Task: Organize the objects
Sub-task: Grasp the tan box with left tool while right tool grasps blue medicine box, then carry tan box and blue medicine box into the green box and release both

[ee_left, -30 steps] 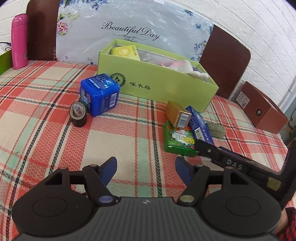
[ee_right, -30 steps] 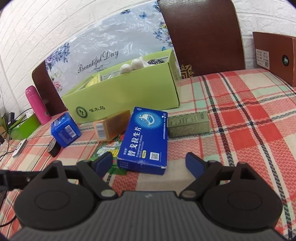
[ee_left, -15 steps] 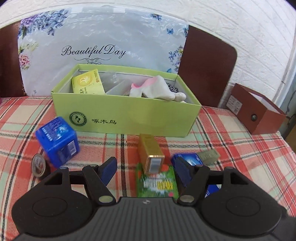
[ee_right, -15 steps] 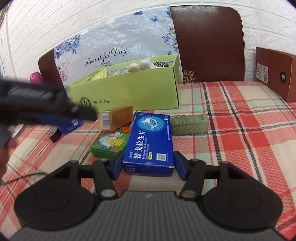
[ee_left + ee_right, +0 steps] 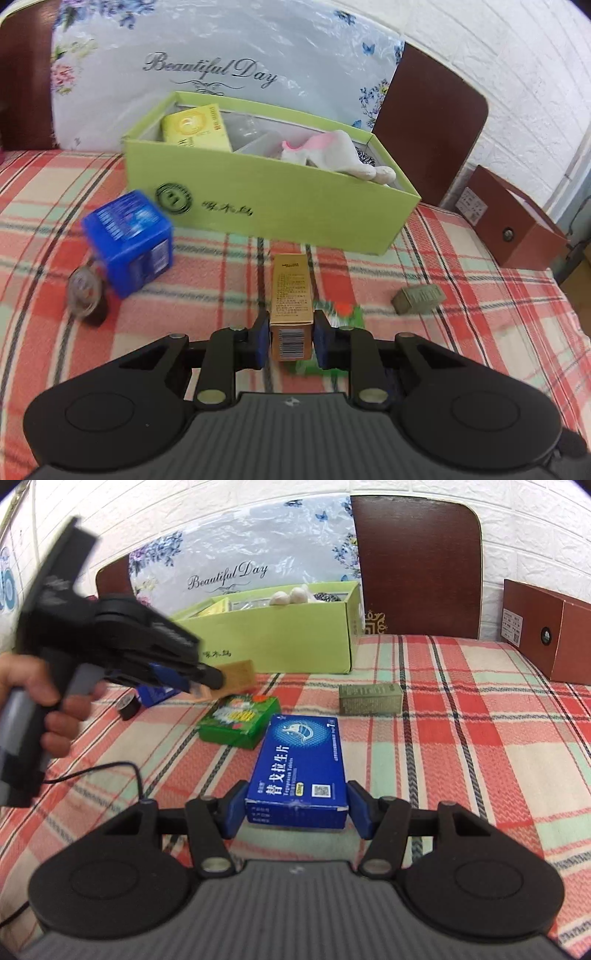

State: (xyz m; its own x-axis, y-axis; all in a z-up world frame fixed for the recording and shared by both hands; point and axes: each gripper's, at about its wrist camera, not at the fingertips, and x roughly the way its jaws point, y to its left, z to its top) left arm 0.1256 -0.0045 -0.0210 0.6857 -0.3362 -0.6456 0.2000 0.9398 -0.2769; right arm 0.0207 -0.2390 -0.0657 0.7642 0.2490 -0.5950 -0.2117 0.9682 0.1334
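Nearest in the left wrist view, a gold box [image 5: 290, 311] is pinched betw. the blue pads [image 5: 260, 341] of the left gripper [image 5: 290, 341]; the jaws are closing on it, pads against both sides, barcode end toward the camera. In the right wrist view the flat blue medicine box [image 5: 300, 771] is clamped at its near end by the right gripper [image 5: 297, 809], pads touching both long edges, and it appears lifted off the checked tablecloth [image 5: 461, 746]. Just behind it a green packet [image 5: 238, 720] is seen lying flat, and to the right, well apart, a grey-olive small box [image 5: 370, 699]. At left a hand [image 5: 40, 698] is seen around the handle of the other gripper. Farther, a blue cube box [image 5: 129, 242] and a dark tape roll [image 5: 86, 295] are found side by side, touching. Behind all, the open light-green box [image 5: 266, 199] stands, w/ a yellow packet [image 5: 195, 127] and a white-pink soft item [image 5: 332, 153] inside. A brown box [image 5: 517, 229] is at far right.
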